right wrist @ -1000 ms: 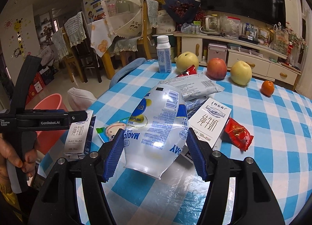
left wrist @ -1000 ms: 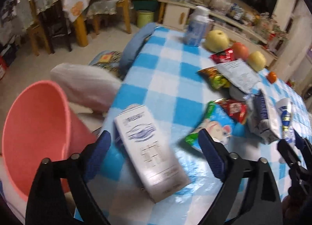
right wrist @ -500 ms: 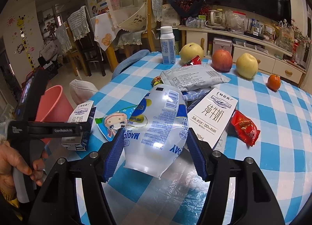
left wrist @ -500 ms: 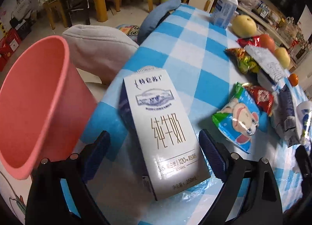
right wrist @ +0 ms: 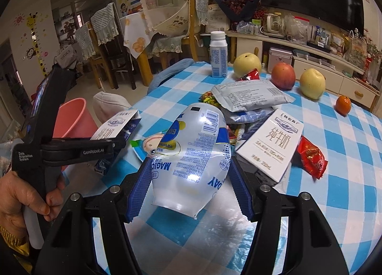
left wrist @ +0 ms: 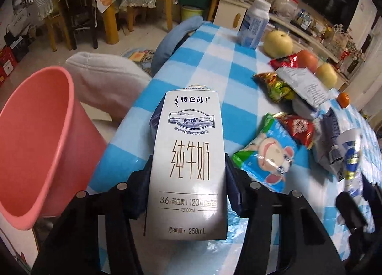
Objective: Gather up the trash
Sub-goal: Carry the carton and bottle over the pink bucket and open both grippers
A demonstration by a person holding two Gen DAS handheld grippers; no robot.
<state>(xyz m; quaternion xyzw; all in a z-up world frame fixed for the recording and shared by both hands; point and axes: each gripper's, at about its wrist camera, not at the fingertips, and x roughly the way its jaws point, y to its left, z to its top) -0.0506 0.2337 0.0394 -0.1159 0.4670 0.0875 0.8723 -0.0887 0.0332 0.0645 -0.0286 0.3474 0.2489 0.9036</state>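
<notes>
The pink bin (left wrist: pixel 35 136) stands on the floor at the left, just beside the table (left wrist: pixel 210 55), and what shows of its inside looks empty, so collecting has probably barely begun. The left gripper (left wrist: pixel 188 179) is closing on 1 milk carton (left wrist: pixel 188 165), its jaws against the carton's sides. The right gripper (right wrist: pixel 191 186) pinches a crumpled plastic pouch (right wrist: pixel 191 153). Still lying on the table: a 2nd carton (right wrist: pixel 272 146), a grey packet (right wrist: pixel 248 95) and several snack wrappers (right wrist: pixel 310 155). The fruit likely stays.
</notes>
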